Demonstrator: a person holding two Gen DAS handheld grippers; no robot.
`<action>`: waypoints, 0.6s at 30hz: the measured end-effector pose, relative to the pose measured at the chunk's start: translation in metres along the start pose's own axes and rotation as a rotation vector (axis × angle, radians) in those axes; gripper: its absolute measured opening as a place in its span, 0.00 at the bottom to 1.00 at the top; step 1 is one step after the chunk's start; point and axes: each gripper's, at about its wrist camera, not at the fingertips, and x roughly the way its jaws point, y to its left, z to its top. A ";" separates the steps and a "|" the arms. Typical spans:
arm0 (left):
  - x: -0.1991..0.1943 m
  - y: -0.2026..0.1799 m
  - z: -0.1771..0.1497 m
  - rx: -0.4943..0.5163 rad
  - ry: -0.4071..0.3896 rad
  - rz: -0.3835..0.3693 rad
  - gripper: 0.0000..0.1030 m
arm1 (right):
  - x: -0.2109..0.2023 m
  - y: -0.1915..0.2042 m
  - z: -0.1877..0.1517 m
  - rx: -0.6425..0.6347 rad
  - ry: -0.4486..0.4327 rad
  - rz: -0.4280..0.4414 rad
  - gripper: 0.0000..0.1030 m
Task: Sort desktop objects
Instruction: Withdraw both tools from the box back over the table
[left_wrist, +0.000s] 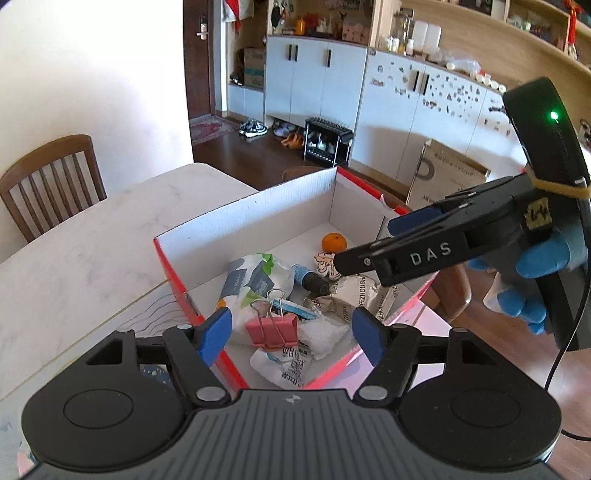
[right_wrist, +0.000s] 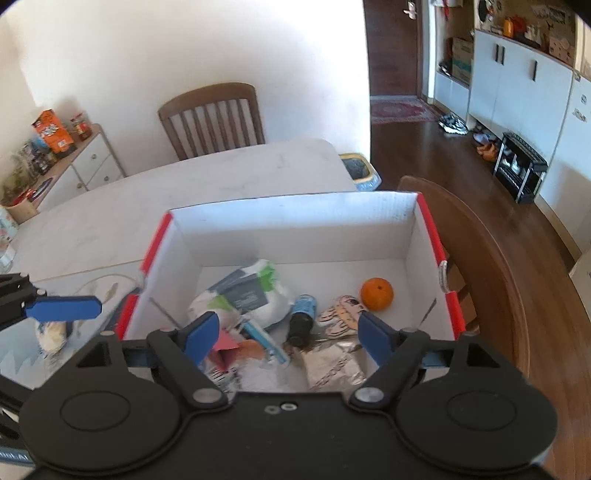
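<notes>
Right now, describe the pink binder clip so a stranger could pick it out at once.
Find the red-edged cardboard box on the pale table. Look in the heap of wrappers at its near end, just beyond the left gripper. The binder clip lies there: the only pink thing, with silver wire handles, beside a white crumpled packet.

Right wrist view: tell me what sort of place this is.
Most likely a home dining area by the entry: a wooden chair at a pale table, white cabinets, and shoes on wood flooring.

Box (right_wrist: 295, 236) on table (right_wrist: 207, 184), binder clip (left_wrist: 272, 326) and orange (right_wrist: 376, 292) inside, chair (right_wrist: 212, 118) behind table
</notes>
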 end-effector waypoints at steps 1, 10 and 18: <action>-0.005 0.001 -0.002 -0.003 -0.006 0.002 0.69 | -0.003 0.004 -0.001 -0.007 -0.006 0.003 0.83; -0.047 0.026 -0.030 -0.037 -0.042 0.018 0.72 | -0.030 0.040 -0.009 -0.024 -0.063 0.082 0.85; -0.080 0.059 -0.061 -0.065 -0.059 0.033 0.80 | -0.041 0.088 -0.016 -0.059 -0.086 0.123 0.85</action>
